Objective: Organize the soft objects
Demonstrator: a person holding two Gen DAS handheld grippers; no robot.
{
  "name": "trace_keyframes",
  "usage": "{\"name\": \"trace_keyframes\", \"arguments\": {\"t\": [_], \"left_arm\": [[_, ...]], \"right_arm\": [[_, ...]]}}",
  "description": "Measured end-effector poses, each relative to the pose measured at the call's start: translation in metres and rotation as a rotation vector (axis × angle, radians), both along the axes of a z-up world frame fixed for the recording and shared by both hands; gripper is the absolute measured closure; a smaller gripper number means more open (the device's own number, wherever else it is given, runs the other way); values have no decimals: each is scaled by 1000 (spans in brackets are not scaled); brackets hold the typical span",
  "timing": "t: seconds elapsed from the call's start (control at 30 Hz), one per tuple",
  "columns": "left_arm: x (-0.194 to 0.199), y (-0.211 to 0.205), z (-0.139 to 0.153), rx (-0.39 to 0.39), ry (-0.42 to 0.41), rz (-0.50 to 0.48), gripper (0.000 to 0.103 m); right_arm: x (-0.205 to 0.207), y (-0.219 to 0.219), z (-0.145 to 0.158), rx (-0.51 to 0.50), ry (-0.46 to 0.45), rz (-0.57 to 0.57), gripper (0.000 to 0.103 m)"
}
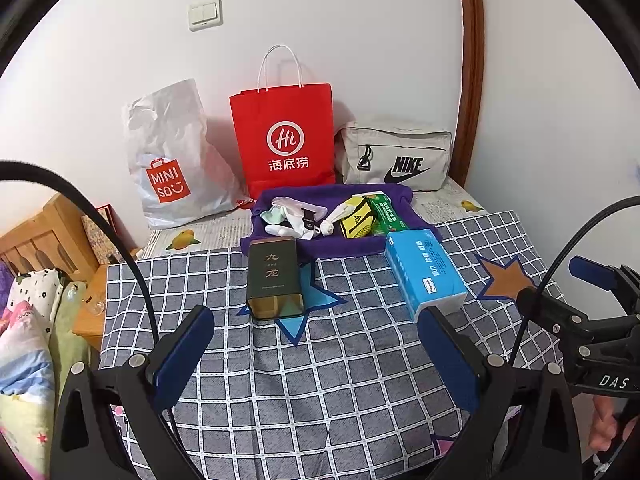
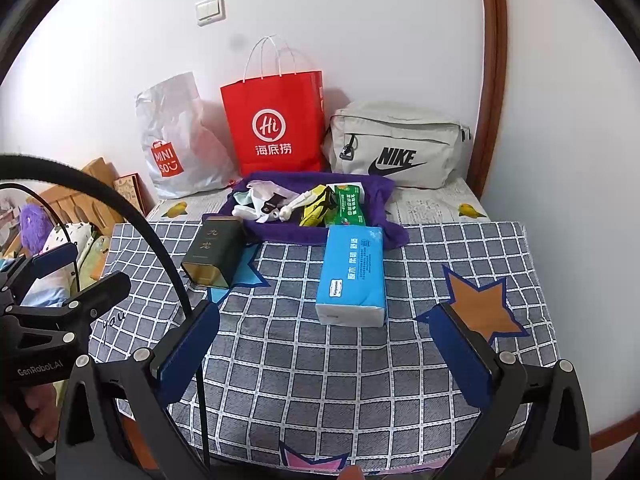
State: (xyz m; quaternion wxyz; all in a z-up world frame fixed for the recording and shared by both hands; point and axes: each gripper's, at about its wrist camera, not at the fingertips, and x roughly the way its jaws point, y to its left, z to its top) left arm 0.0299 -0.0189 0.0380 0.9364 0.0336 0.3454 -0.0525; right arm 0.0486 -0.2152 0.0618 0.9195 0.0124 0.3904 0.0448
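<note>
A purple cloth tray [image 1: 276, 240] [image 2: 360, 236] lies at the far side of the checked tablecloth, holding white socks [image 1: 288, 230] [image 2: 252, 210], a yellow pouch [image 1: 356, 222] [image 2: 314, 208] and a green packet [image 1: 386, 210] [image 2: 350, 202]. A blue tissue pack [image 1: 424, 272] [image 2: 352, 276] lies in front of the tray. A dark tea tin [image 1: 274, 276] [image 2: 212, 254] lies on its side to the left. My left gripper [image 1: 316, 344] hovers open, short of the tin and the pack. My right gripper [image 2: 326, 344] is open just before the tissue pack's near end.
Against the wall stand a white Miniso bag [image 1: 172, 160] [image 2: 176, 140], a red paper bag [image 1: 284, 136] [image 2: 276, 120] and a beige Nike bag [image 1: 396, 156] [image 2: 396, 148]. Bedding and a wooden bed frame [image 1: 40, 240] lie off the table's left edge. A person's hand [image 1: 606, 424] holds the right gripper.
</note>
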Motion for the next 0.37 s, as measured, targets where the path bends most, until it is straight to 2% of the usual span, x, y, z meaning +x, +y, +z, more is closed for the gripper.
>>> {"name": "trace_keyframes", "arguments": {"t": [0.37], "left_arm": [[0, 4, -1, 3, -9, -7, 0]], "right_arm": [[0, 1, 0, 0, 1, -2, 0]]}}
